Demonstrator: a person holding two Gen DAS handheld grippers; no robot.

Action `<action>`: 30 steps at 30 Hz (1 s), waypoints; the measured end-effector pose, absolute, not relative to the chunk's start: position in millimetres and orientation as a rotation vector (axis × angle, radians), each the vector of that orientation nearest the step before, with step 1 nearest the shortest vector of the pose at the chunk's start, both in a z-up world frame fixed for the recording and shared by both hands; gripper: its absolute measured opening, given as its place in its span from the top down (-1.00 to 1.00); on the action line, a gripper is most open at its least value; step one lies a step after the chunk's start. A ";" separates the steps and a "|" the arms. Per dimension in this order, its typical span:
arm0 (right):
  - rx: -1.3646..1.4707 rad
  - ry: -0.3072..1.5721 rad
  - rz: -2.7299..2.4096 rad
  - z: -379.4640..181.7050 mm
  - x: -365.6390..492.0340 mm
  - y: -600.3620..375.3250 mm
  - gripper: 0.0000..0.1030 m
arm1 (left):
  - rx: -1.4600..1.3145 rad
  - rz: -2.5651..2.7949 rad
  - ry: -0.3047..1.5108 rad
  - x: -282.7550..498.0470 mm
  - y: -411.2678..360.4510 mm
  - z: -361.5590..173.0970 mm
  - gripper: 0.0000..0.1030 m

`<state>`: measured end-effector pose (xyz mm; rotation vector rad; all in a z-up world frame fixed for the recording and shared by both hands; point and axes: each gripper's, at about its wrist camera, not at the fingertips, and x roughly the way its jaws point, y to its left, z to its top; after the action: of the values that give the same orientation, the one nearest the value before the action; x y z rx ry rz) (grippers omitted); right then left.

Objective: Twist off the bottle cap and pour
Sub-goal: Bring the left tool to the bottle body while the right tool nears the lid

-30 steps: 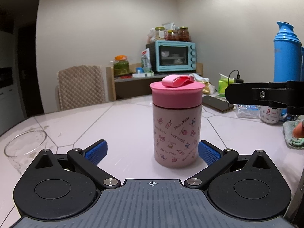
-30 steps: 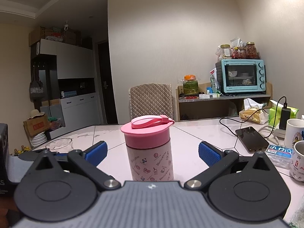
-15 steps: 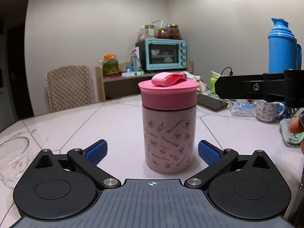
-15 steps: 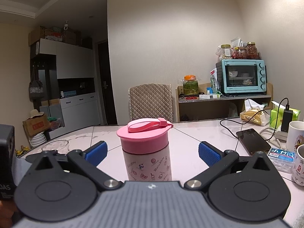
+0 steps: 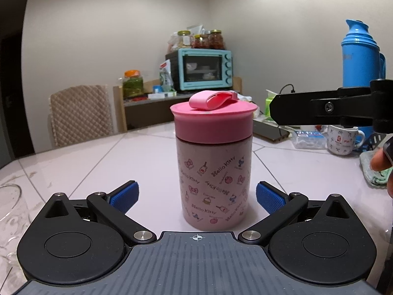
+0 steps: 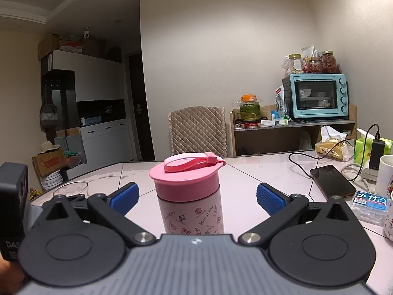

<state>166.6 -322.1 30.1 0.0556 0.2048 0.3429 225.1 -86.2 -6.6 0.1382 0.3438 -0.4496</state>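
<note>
A pink Hello Kitty bottle (image 5: 213,179) with a pink screw cap (image 5: 213,125) and a strap loop stands upright on the white table. My left gripper (image 5: 196,198) is open, its blue pads on either side of the bottle's lower body, not touching. My right gripper (image 6: 196,198) is open and sits higher, level with the cap (image 6: 186,182) of the bottle (image 6: 191,216). One right finger (image 5: 319,109) shows in the left wrist view, to the right of the cap. A clear glass (image 5: 9,211) stands at the far left; it also shows in the right wrist view (image 6: 71,188).
A blue thermos (image 5: 361,56), a mug (image 5: 341,140), a phone on a charging cable (image 6: 331,182), a small plastic pack (image 6: 371,206) and a green cloth (image 5: 375,169) lie to the right. A chair (image 6: 199,130) and a shelf with a teal oven (image 6: 316,95) stand behind the table.
Both grippers have moved closer to the bottle. The left one now has its pads beside the bottle's body. The right one has drawn level with the cap. The bottle has not moved.
</note>
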 end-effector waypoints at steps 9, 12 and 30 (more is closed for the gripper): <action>0.067 0.208 0.361 29.3 172.9 -325.4 -1.00 | 0.151 -0.468 0.351 232.0 -89.1 -10.1 -1.00; 0.069 0.206 0.368 29.3 174.1 -325.8 -1.00 | 0.152 -0.473 0.353 235.4 -90.5 -11.1 -1.00; 0.108 0.202 0.407 28.0 186.7 -335.0 -1.00 | 0.123 -0.553 0.335 257.4 -91.1 -15.2 -1.00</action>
<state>186.7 -335.0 28.0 0.1080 0.2017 0.4070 257.4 -91.1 -15.2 0.1227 0.3352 -0.5533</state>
